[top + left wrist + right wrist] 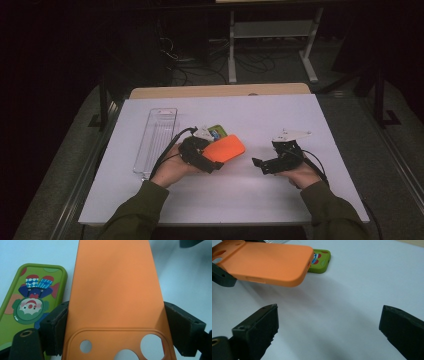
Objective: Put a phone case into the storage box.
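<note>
Orange phone case (112, 290) smooth matt plastic; green case (32, 297) glossy, printed; tray (156, 140) clear plastic.

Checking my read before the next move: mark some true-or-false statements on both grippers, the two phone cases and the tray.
1. The left gripper is shut on the orange phone case. True.
2. The right gripper holds the green phone case. False: its jaws stand open with nothing between them.
3. The green phone case lies on the table. True.
4. The orange phone case sits in the clear tray. False: it is held above the table.
</note>
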A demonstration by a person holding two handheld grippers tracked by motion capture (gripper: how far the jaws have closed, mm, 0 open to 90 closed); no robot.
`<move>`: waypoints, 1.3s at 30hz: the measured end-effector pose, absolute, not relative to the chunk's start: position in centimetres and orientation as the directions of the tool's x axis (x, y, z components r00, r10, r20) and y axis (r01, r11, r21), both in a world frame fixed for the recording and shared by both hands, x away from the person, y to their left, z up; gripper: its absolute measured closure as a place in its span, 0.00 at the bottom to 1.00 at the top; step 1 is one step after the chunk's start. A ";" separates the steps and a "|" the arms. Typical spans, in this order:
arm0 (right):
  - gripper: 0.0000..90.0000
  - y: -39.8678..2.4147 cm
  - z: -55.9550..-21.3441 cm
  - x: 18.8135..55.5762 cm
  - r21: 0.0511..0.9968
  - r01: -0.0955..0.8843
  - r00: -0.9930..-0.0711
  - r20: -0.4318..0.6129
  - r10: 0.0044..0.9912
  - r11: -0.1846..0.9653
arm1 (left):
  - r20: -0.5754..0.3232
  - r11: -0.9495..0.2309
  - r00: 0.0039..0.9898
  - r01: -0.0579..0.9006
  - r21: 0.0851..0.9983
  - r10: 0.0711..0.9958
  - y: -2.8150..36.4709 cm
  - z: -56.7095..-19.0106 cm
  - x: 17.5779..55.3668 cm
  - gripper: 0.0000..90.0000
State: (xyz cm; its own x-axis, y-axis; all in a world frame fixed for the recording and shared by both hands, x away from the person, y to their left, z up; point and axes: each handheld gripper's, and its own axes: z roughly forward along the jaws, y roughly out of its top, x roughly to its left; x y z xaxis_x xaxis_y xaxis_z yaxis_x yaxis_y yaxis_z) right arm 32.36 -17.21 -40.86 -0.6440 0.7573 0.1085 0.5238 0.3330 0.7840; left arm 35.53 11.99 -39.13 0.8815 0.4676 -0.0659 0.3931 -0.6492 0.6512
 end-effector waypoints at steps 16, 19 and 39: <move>0.02 -15.4 -42.0 31.9 0.782 0.380 -0.715 -0.091 0.694 0.494 | -0.085 -0.643 0.882 0.401 0.653 0.464 12.1 -39.1 35.7 0.18; 0.02 -15.3 -42.0 31.7 0.781 0.359 -0.717 -0.119 0.687 0.511 | -0.087 -0.641 0.881 0.404 0.653 0.466 12.1 -39.2 35.7 0.18; 0.02 -14.1 -42.2 30.7 0.715 0.172 -0.709 -0.388 0.589 0.678 | -0.078 -0.650 0.887 0.391 0.652 0.456 12.1 -39.2 35.8 0.18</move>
